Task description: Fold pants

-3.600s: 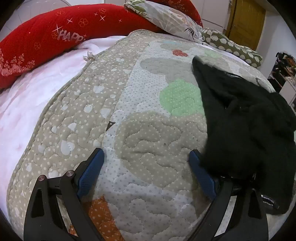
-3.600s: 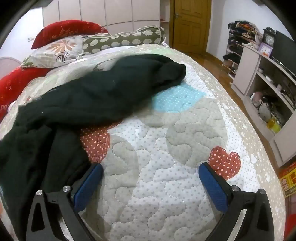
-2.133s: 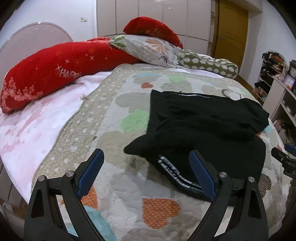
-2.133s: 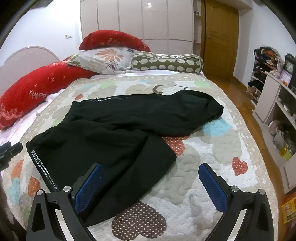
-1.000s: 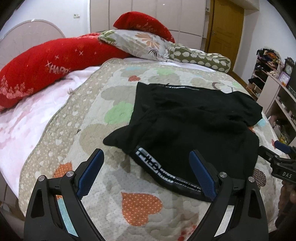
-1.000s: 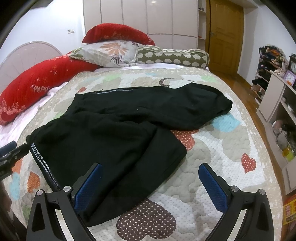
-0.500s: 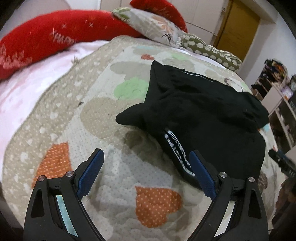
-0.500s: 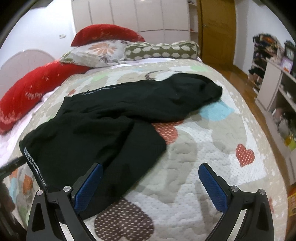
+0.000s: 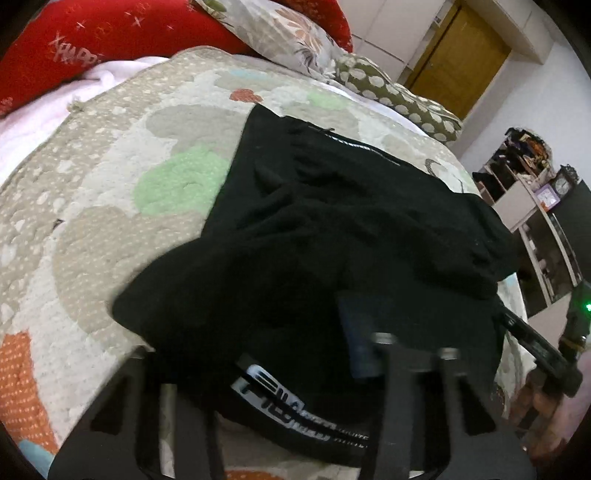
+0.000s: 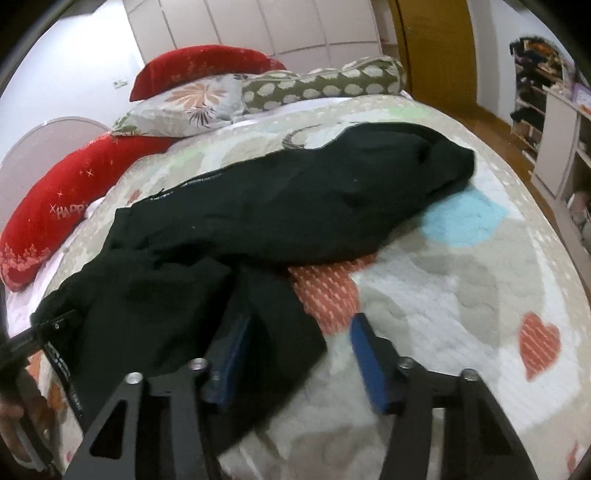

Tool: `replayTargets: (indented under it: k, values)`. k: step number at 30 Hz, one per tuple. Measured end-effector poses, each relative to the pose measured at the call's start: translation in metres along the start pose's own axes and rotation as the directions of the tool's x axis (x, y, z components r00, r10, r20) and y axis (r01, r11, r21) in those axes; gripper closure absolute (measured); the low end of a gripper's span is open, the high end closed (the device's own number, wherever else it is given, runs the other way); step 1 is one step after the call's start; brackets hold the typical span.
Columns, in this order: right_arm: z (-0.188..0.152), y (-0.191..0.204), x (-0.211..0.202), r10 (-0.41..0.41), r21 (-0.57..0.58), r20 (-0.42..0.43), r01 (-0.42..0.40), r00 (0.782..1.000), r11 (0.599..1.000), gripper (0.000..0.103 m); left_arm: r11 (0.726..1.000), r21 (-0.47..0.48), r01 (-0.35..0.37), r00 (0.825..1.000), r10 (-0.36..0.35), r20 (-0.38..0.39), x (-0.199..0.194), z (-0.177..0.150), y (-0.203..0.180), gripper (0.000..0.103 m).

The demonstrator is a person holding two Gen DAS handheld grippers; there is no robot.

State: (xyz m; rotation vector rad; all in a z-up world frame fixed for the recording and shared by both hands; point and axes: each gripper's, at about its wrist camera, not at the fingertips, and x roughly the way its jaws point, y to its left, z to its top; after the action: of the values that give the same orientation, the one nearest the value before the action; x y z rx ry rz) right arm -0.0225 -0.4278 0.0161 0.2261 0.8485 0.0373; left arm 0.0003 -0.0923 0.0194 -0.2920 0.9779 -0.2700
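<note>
Pants [image 10: 280,206] lie on quilt [image 10: 461,280], pillows [image 10: 229,96] behind.

Wooden door [image 10: 436,48], white wardrobe [image 10: 258,26], shelves [image 10: 557,147]

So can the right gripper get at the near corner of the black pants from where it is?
Probably yes. The right gripper is closing with the near corner of the black pants already between its fingers, and nothing else on the quilt blocks it.
</note>
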Motion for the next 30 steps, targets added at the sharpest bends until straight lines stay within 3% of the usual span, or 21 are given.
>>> replayTargets:
  k: [1,3,7,14,16,21,24,25,27,30]
  values:
    - [0.0,0.002,0.001,0.027,-0.004,0.002,-0.027,1.0,1.0,0.082,1.0,-0.005,0.017,1.0,-0.017,-0.004,0.001,0.0,0.0,0.088]
    - [0.001,0.007,0.0,0.038,-0.014,0.002,-0.038,0.999,0.999,0.089,1.0,0.0,0.021,1.0,-0.021,0.01,-0.006,-0.001,-0.003,0.093]
    - [0.001,0.004,-0.035,0.087,-0.015,0.043,-0.087,0.995,0.996,0.091,0.999,0.014,0.031,0.997,-0.032,0.074,-0.033,-0.002,-0.006,0.095]
    - [-0.026,-0.02,-0.132,-0.009,-0.04,0.126,0.014,0.992,0.999,0.092,0.999,-0.025,0.029,0.991,-0.026,0.128,-0.074,-0.014,0.014,0.095]
    - [-0.04,-0.033,-0.15,-0.049,-0.031,0.108,0.053,0.993,0.998,0.092,0.999,-0.031,0.034,0.994,-0.031,0.105,-0.075,-0.027,0.018,0.095]
    - [-0.085,-0.054,-0.144,-0.059,-0.045,-0.113,0.054,0.992,0.998,0.092,1.0,0.013,-0.018,0.999,0.017,0.046,-0.062,-0.064,0.009,0.095]
    - [-0.085,-0.073,-0.153,-0.028,0.019,-0.083,0.03,0.996,0.999,0.085,1.0,-0.029,0.007,0.999,-0.006,0.032,-0.061,-0.065,0.017,0.095]
    - [-0.081,-0.082,-0.158,-0.042,0.059,-0.052,0.045,0.998,0.997,0.068,0.999,-0.035,0.011,0.999,-0.01,0.036,-0.062,-0.063,0.019,0.095]
    - [-0.075,-0.097,-0.161,-0.078,0.119,-0.017,0.079,0.997,0.99,0.048,1.0,-0.022,-0.006,0.998,0.007,0.055,-0.067,-0.059,0.017,0.095]
    - [-0.066,-0.1,-0.149,-0.053,0.145,0.016,0.05,0.998,0.988,0.048,1.0,-0.007,-0.027,0.998,0.028,0.057,-0.066,-0.058,0.014,0.095]
